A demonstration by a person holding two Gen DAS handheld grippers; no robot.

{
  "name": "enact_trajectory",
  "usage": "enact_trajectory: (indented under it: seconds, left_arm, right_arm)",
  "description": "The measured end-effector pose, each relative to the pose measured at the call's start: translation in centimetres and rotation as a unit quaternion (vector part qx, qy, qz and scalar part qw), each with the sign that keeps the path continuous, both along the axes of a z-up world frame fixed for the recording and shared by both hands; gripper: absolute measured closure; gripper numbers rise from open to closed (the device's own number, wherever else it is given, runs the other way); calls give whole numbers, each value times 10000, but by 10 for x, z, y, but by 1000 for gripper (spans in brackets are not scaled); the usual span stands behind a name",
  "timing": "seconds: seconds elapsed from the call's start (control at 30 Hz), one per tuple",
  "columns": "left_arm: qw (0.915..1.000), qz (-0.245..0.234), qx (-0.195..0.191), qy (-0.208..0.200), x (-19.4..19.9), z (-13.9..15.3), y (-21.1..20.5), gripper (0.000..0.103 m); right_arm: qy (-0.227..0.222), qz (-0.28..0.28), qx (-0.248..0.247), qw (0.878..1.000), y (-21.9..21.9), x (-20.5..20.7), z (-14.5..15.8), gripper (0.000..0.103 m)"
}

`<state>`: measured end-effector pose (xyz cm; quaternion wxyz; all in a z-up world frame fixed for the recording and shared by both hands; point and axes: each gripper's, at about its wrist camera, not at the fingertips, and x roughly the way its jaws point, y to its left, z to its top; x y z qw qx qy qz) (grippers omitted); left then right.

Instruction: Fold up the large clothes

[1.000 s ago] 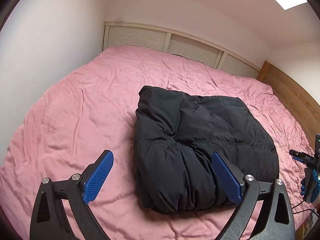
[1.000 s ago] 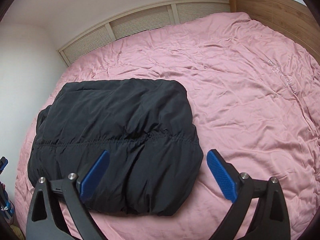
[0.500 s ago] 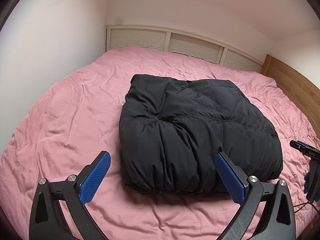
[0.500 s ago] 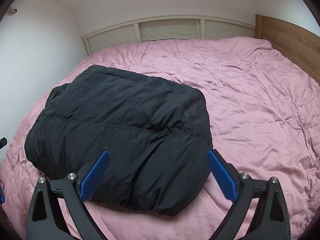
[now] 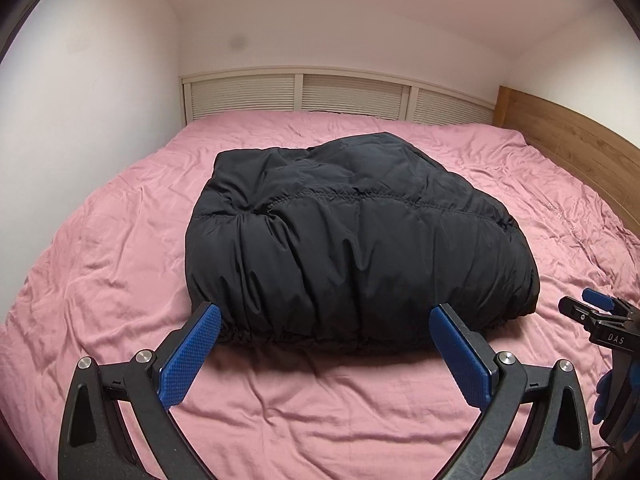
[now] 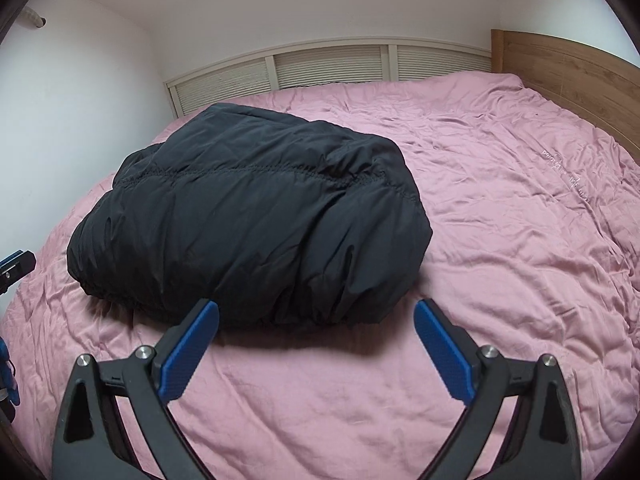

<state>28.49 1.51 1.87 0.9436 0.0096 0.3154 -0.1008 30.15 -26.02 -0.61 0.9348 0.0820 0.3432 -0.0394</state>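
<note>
A black puffy jacket [image 5: 352, 240] lies folded into a thick bundle on the pink bed [image 5: 120, 264]; it also shows in the right wrist view [image 6: 256, 220]. My left gripper [image 5: 325, 320] is open and empty, low over the sheet just in front of the bundle's near edge. My right gripper [image 6: 316, 314] is open and empty, just in front of the bundle's near right corner. The right gripper's tip also shows at the right edge of the left wrist view [image 5: 592, 308].
Slatted white panels [image 5: 336, 96] run along the far side of the bed. A wooden headboard [image 5: 572, 148] stands on the right. A white wall [image 5: 80, 120] borders the left. Wrinkled pink sheet [image 6: 520, 240] spreads to the right of the jacket.
Both grippers have drawn back from over the jacket and dropped lower, tilting up to a flatter view. The jacket has not moved. Both stay open.
</note>
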Motion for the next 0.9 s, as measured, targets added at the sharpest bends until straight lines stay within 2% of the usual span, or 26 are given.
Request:
enact_trajectory:
  seconds: [0.13, 0.27, 0.47, 0.7, 0.9]
  left_arm:
    - [9998, -20, 125, -166, -58, 2, 0, 1]
    - [9999, 49, 90, -79, -115, 17, 4, 1]
    - [9983, 133, 255, -508, -186, 39, 1, 1]
    - [9950, 175, 583, -796, -233, 50, 2, 1]
    - [9941, 125, 492, -955, -260, 57, 15, 1]
  right_arm:
    - [-180, -124, 57, 9997, 20, -54, -3, 4]
    - [-286, -288, -48, 9992, 37, -110, 20, 4]
    - [-416, -303, -234, 9984, 57, -169, 50, 4]
    - [-619, -372, -250, 9971, 73, -224, 71, 4]
    - [-708, -465, -266, 9961, 83, -253, 82, 4]
